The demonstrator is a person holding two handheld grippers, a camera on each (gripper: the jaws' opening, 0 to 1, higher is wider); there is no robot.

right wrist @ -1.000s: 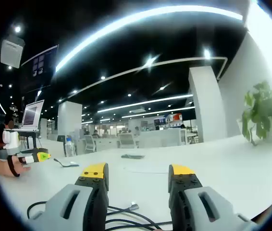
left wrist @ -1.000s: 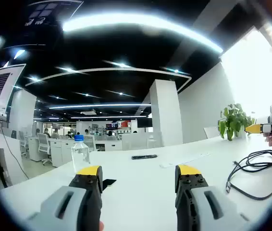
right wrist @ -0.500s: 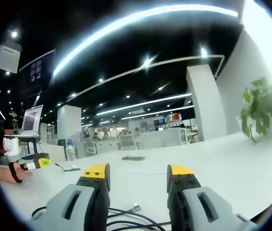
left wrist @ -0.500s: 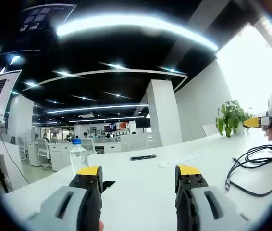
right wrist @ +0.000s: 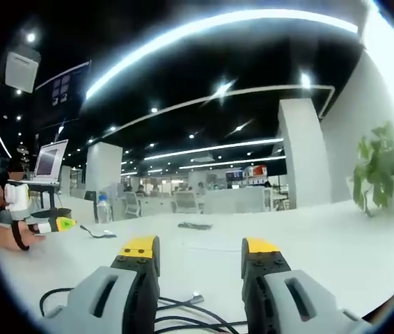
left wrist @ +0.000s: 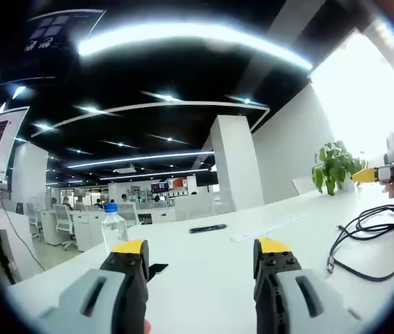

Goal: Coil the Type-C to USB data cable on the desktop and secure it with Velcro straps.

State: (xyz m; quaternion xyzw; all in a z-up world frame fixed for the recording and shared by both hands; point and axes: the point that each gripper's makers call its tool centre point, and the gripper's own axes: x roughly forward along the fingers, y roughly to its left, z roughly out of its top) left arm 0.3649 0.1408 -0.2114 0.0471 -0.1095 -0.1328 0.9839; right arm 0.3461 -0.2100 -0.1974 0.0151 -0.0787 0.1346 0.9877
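One cable [left wrist: 367, 240], one bottle [left wrist: 114, 226], one plant [left wrist: 333, 167], white desk [left wrist: 204, 268].

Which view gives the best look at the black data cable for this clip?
The left gripper view: the cable lies as a loose loop on the white desk, nearly all in sight. The right gripper view shows a few strands low down, partly hidden behind its own jaws.

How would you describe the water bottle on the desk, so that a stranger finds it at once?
Start from the long white desk in the left gripper view and look toward its far left edge. There stands the water bottle, upright, clear, with a blue cap. The flat dark remote-like object farther right lies down; only the bottle stands.
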